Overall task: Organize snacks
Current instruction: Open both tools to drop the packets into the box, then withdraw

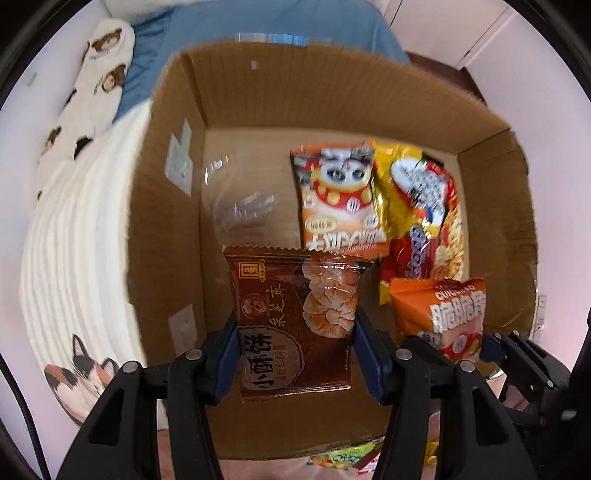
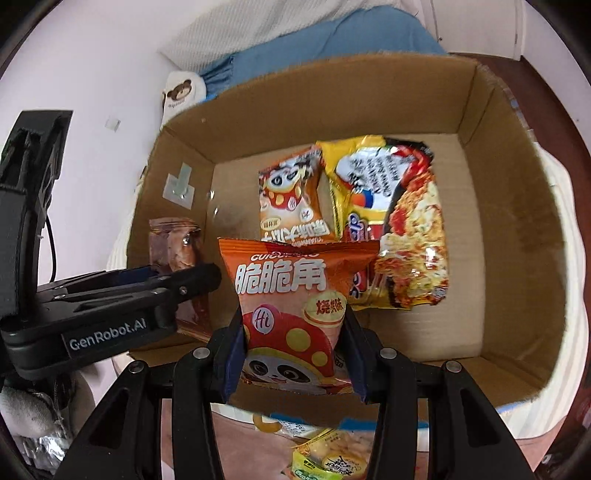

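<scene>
My left gripper (image 1: 295, 354) is shut on a brown pastry packet (image 1: 291, 317) and holds it over the near left part of an open cardboard box (image 1: 173, 206). My right gripper (image 2: 293, 354) is shut on an orange snack bag with a panda (image 2: 291, 306), held over the near edge of the box (image 2: 517, 229). Inside lie a small orange panda snack bag (image 1: 340, 199) and a yellow-red noodle packet (image 1: 424, 206); both also show in the right wrist view, the panda bag (image 2: 291, 195) left of the noodles (image 2: 399, 221). The left gripper with its brown packet (image 2: 177, 251) shows at left.
The box sits on a white ribbed cloth (image 1: 74, 236) with a cat print, by a blue cloth (image 1: 258, 26) and a bear-print pillow (image 1: 99, 81). More snack packets (image 2: 332, 458) lie outside the box's near wall. The box floor's left half (image 1: 243, 184) is bare.
</scene>
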### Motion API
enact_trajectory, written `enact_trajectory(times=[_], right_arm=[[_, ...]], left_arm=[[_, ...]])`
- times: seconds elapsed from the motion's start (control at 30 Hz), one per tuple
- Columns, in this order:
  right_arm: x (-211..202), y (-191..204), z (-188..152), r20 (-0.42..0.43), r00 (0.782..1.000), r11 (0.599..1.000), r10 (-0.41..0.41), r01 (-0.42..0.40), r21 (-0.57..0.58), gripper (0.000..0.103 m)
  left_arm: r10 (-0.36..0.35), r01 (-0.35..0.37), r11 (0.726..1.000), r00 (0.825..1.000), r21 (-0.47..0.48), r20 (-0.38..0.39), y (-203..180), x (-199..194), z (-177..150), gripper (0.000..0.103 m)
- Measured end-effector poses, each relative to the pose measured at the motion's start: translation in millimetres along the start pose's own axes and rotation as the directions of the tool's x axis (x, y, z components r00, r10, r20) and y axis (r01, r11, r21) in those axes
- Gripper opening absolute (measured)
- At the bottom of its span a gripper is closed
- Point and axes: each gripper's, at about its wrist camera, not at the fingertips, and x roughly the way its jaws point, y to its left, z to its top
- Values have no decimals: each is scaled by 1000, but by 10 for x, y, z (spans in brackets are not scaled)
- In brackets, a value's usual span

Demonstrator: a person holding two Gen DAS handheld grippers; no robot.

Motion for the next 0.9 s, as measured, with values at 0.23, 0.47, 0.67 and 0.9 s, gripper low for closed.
enact_trajectory(times=[0.23,0.47,0.67,0.9], right_arm=[[194,-96,-1,-84,996,1000,-23,24,5,93],[86,-224,-72,-70,997,999,-40,42,28,93],[-199,-246,-217,16,994,994,-105,105,9,93],[-660,-188,-407,155,971,981,-184,191,-27,93]], left_arm=[[-8,9,1000,1000,-26,17,54,83,2,78],[-34,36,998,998,-43,45,11,-38,-97,78],[-22,30,998,989,-53,148,-94,-315,-346,78],[18,-8,999,961,-38,275,-225,-689,-634,78]])
